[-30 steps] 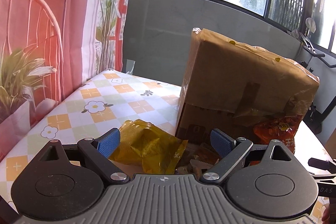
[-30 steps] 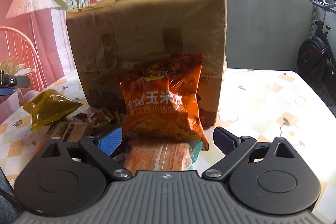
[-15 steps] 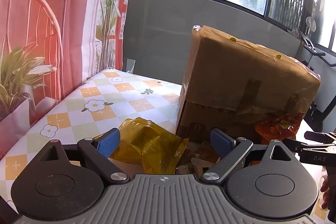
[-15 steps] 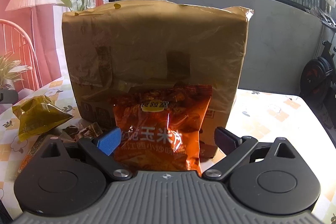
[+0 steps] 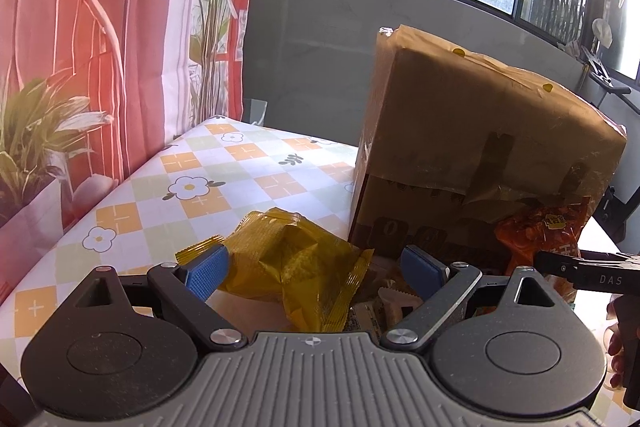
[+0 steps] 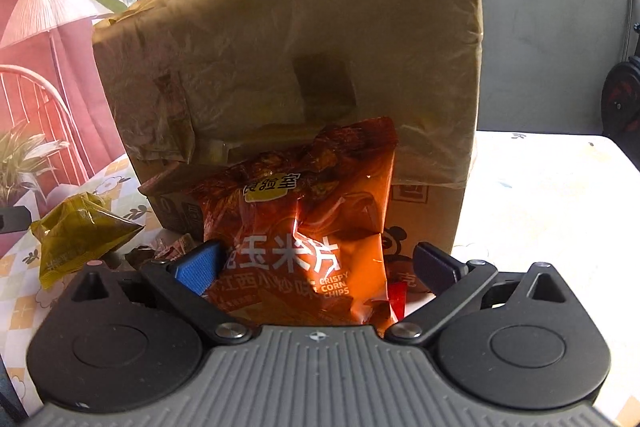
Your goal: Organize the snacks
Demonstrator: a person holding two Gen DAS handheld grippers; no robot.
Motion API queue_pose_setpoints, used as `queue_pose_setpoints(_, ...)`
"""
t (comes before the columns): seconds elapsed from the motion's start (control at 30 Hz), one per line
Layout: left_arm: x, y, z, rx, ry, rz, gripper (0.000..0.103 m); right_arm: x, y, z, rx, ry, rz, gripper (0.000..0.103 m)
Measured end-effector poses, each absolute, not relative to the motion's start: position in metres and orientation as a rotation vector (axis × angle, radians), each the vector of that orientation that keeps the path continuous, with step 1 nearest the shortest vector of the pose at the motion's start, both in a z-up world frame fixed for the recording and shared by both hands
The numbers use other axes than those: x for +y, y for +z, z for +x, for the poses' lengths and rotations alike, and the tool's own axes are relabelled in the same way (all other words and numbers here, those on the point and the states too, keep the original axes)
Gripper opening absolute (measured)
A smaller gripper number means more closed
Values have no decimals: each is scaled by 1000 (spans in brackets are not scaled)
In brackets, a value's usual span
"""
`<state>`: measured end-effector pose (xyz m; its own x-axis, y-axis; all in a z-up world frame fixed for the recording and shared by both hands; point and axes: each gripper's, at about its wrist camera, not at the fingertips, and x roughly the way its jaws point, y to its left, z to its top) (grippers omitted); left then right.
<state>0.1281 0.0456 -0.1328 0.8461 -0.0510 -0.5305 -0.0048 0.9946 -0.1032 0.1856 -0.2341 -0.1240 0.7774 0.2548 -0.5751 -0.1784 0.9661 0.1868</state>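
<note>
An orange corn-chip bag (image 6: 308,227) leans upright against a tall brown cardboard box (image 6: 304,59). My right gripper (image 6: 316,263) is open, its fingers either side of the bag's lower half, not closed on it. The bag also shows in the left wrist view (image 5: 540,239), with the box (image 5: 472,147) behind it. A yellow snack packet (image 5: 288,263) lies on the table between the fingers of my open left gripper (image 5: 316,265). It also shows in the right wrist view (image 6: 76,235). Small wrapped snacks (image 5: 388,303) lie beside it at the box's foot.
The table (image 5: 200,179) has a checked flower-pattern cloth. A pink curtain with lamp and plant print (image 5: 100,27) hangs along the left edge. A grey wall and windows (image 5: 320,27) stand behind. The right gripper's finger (image 5: 580,269) shows at the right of the left wrist view.
My right gripper has moved in closer to the orange bag, which now sits between its fingers. My left gripper has barely moved, edging slightly toward the yellow packet.
</note>
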Motion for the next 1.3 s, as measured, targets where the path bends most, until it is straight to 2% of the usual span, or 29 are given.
queue_pose_setpoints(0.13, 44, -134, 127, 564, -28, -95, 94, -236, -126, 184, 640, 258, 139, 98)
queue_pose_setpoints(0.27, 43, -133, 126, 566, -25, -92, 94, -233, -122, 180, 631, 301, 127, 77)
queue_pose_setpoints(0.37, 44, -132, 124, 562, -20, -97, 94, -230, -116, 172, 618, 314, 122, 66)
queue_pose_setpoints(0.43, 44, -132, 123, 560, -16, -99, 94, -229, -111, 164, 598, 294, 113, 64)
queue_pose_setpoints(0.87, 43, -131, 121, 565, -7, -108, 94, -253, -74, 103, 423, 208, 209, 63)
queue_pose_setpoints(1.3, 86, -151, 154, 706, 127, -432, 94, -245, -87, 100, 471, 243, 198, 63)
